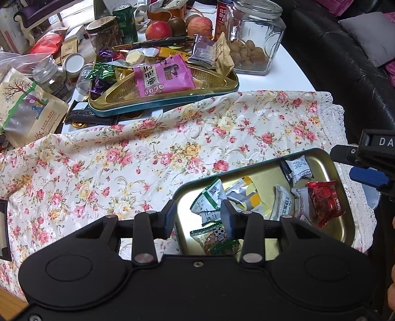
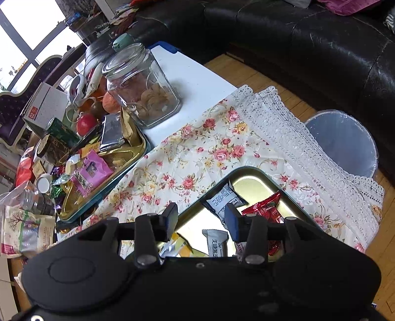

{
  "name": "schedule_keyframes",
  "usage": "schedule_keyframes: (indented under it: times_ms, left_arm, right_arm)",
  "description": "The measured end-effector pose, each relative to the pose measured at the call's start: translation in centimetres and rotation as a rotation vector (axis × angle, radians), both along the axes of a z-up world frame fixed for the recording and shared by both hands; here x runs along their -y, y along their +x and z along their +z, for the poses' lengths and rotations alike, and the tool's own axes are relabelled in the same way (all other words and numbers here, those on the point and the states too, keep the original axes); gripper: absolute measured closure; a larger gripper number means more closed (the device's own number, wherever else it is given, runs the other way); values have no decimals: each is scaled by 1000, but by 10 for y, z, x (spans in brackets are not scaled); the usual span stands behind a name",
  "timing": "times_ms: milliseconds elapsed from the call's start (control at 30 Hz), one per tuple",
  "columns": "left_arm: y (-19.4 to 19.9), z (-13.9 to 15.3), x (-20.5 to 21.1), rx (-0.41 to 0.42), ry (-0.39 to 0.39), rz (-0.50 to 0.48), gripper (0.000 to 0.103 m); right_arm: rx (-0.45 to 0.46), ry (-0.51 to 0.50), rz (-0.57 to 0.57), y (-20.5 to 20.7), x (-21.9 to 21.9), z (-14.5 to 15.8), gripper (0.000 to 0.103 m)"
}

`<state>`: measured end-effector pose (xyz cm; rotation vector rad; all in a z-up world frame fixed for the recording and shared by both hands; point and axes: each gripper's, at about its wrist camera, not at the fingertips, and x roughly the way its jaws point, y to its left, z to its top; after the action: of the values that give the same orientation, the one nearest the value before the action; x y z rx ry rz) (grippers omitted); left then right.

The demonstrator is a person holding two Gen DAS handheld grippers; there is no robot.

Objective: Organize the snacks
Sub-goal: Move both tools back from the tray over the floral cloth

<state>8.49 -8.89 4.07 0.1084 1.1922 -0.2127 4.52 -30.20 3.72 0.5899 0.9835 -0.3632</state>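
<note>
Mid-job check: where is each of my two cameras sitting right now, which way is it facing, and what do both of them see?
Left wrist: on the left gripper, tilted steeply down over the near tin's left rim; its open fingers show, and the right gripper pokes in at the right edge.
Right wrist: on the right gripper, angled down over the same tin, with a bin beyond the table edge; only its own open fingers show.
Shared: the tin, red packet, floral cloth, glass jar, far tray.

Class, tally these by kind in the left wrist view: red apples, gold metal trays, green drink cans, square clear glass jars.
Red apples: 2
Gold metal trays: 2
Green drink can: 1
Square clear glass jar: 1
Total: 6
</note>
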Motion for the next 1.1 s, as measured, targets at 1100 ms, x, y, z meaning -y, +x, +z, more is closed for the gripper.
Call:
schedule_keyframes:
  times_ms: [1100]
  left_arm:
    - [16, 12, -158, 26, 49, 242, 54]
  right_arm:
    - [-90, -20, 341, 27, -128, -12, 58]
